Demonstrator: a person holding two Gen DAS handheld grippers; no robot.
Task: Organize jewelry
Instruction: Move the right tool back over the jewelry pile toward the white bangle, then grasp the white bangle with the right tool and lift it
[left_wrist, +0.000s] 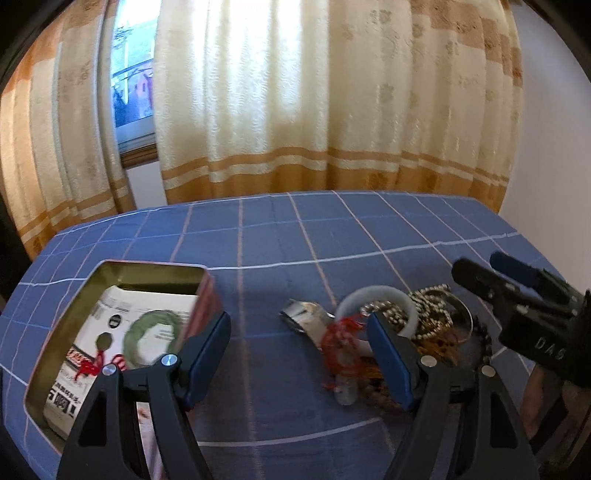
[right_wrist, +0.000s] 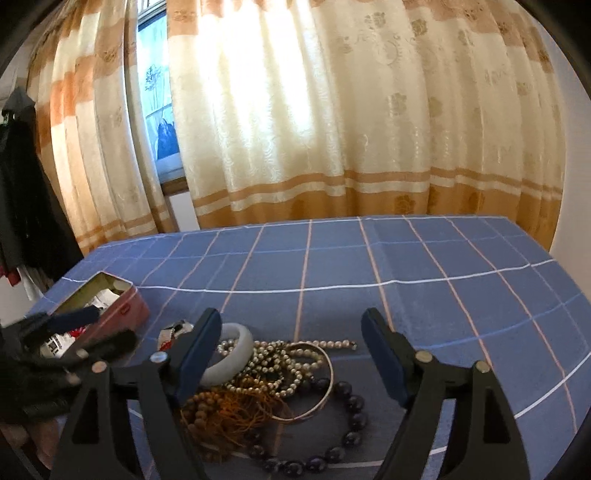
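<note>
A heap of jewelry lies on the blue checked cloth: a white bangle (right_wrist: 236, 350), pearl strings (right_wrist: 288, 354), a thin metal bangle (right_wrist: 327, 387), dark beads (right_wrist: 354, 413) and wooden beads with an orange tassel (right_wrist: 210, 402). My right gripper (right_wrist: 291, 317) hovers open just above the heap, nothing between its fingers. In the left wrist view the white bangle (left_wrist: 376, 293) and a red tassel (left_wrist: 340, 339) lie by the right finger of my left gripper (left_wrist: 295, 321), which is open and empty. An open pink tin (left_wrist: 110, 267) at the left holds a green bangle (left_wrist: 147, 332) on printed paper.
My right gripper (left_wrist: 476, 264) reaches in from the right edge of the left wrist view. A small silver piece (left_wrist: 306, 317) lies between tin and heap. Cream and orange curtains (right_wrist: 332, 129) hang behind the table's far edge. Dark clothes (right_wrist: 22, 192) hang at the far left.
</note>
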